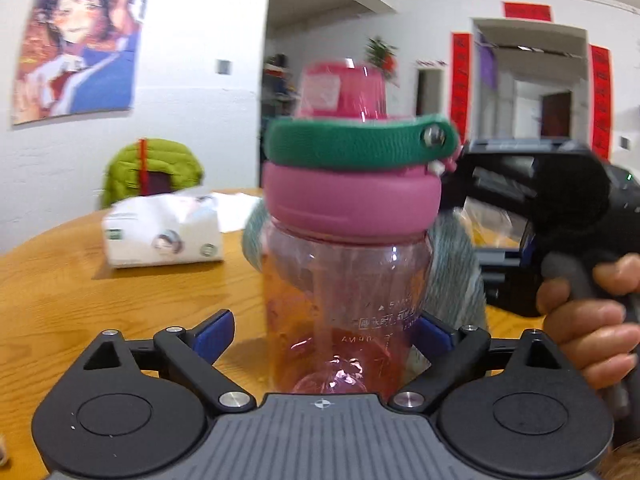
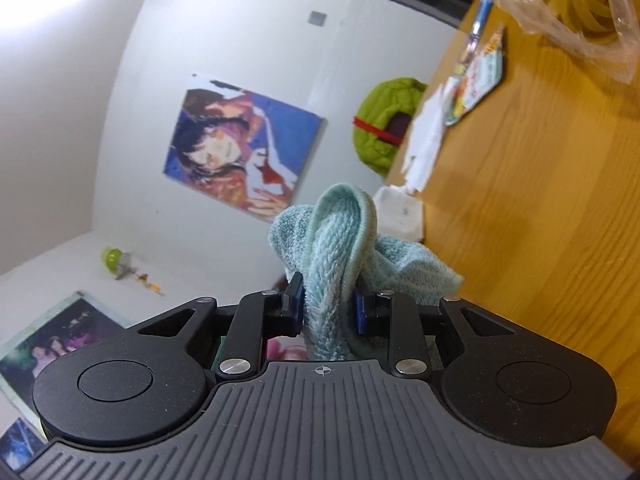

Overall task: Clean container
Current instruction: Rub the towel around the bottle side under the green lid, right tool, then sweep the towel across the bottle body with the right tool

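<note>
left gripper (image 1: 323, 336): fingers spread, the pink bottle (image 1: 344, 280) stands upright between them on the wooden table (image 1: 60, 292). right blue pad (image 1: 434, 334) sits against the bottle's lower wall. left blue pad (image 1: 214, 334) is apart from it, a gap of table showing between. so the bottle sits off-centre toward the right finger, not clamped. the bottle is clear pink plastic with a pink screw lid (image 1: 352, 204), a green strap (image 1: 360, 142) over the lid and a pink cap on top.

right gripper (image 2: 327, 308): fingers pinching a light blue cloth (image 2: 340, 248). the cloth is bunched between the pads and sticks out forward past the fingertips. in the left wrist view the same cloth (image 1: 456, 264) shows behind the bottle on its right side and a bit on its left, just beside or touching the wall; cannot tell which. the right gripper body (image 1: 560, 216) sits at lid height to the bottle's right, hand on the handle.

also on the table: tissue pack (image 1: 164, 236) left of the bottle, well apart. plastic bag of rubber bands (image 2: 576, 4) and a pen (image 2: 482, 12) show in the right wrist view.
</note>
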Available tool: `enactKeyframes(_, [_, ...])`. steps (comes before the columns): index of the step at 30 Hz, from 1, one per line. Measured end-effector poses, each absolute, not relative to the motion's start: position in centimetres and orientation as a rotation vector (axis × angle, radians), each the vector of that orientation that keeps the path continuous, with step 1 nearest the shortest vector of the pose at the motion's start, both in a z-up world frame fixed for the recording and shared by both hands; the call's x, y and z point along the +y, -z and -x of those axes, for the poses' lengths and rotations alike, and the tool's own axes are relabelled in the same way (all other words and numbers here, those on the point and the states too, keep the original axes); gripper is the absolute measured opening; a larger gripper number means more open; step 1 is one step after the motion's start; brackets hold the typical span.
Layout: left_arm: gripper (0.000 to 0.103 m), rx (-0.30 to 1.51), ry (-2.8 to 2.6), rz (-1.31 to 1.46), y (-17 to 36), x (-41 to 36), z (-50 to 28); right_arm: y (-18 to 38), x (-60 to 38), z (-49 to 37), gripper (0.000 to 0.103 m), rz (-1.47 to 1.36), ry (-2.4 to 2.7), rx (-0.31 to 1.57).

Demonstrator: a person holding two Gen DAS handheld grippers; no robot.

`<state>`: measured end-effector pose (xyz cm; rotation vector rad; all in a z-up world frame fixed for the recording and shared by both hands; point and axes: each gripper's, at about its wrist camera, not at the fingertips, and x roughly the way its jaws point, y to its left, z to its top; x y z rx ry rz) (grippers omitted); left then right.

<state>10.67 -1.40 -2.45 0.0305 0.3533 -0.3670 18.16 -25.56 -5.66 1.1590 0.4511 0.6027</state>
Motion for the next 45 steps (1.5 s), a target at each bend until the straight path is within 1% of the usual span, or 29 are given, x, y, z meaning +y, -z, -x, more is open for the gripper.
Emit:
enactKeyframes(2, [0.094,0.347,0.338,-0.032,2.4,-1.6,-9.8,5.6,-25.2,-18.2,0.029,-1.139,-0.607,0.47])
enactKeyframes(5, [0.089,0.345,0.309,-0.04,2.6,-1.8,-8.6,5.4,-24.7,-18.3,0.029,-1.095,-0.592,0.502])
enactKeyframes(7, [0.075,0.335,0.329,-0.035,2.6,-1.9,-8.3,5.6,-24.6,-18.4,0.029,-1.086,-0.575,0.526])
enactKeyframes(9, [0.071,0.326,0.346,-0.045,2.6,-2.1,-8.4,5.7,-24.5,-18.5,0.029,-1.084,-0.57,0.543])
enactKeyframes(15, [0.071,0.325,0.429,-0.098,2.7,-1.7,-11.3,5.5,-24.3,-18.5,0.029,-1.041,-0.541,0.552])
enactKeyframes(19, [0.072,0.354,0.485,-0.064,2.7,-0.7,-13.4,5.6,-24.2,-18.5,0.029,-1.027,-0.509,0.567])
enactKeyframes(22, [0.074,0.373,0.47,0.002,3.2,-0.4,-13.4,5.8,-24.0,-18.6,0.029,-1.027,-0.5,0.582])
enactKeyframes(28, [0.08,0.367,0.409,0.019,3.1,-0.5,-12.1,5.9,-24.1,-18.7,0.029,-1.032,-0.488,0.591])
enactKeyframes(29, [0.079,0.363,0.393,0.007,3.0,-0.7,-11.9,5.8,-24.0,-18.7,0.03,-1.028,-0.486,0.59])
enactKeyframes(30, [0.076,0.355,0.383,-0.009,3.0,-1.0,-11.6,5.9,-24.0,-18.8,0.03,-1.024,-0.484,0.592])
enactKeyframes(31, [0.069,0.345,0.388,-0.02,3.0,-1.2,-11.5,6.0,-24.0,-18.8,0.03,-1.023,-0.483,0.593])
enactKeyframes(40, [0.07,0.363,0.503,0.004,2.7,0.6,-14.6,5.9,-24.0,-18.6,0.03,-1.016,-0.449,0.579])
enactKeyframes(45, [0.07,0.346,0.456,-0.011,3.1,0.0,-13.5,6.0,-23.7,-18.7,0.03,-1.009,-0.459,0.587])
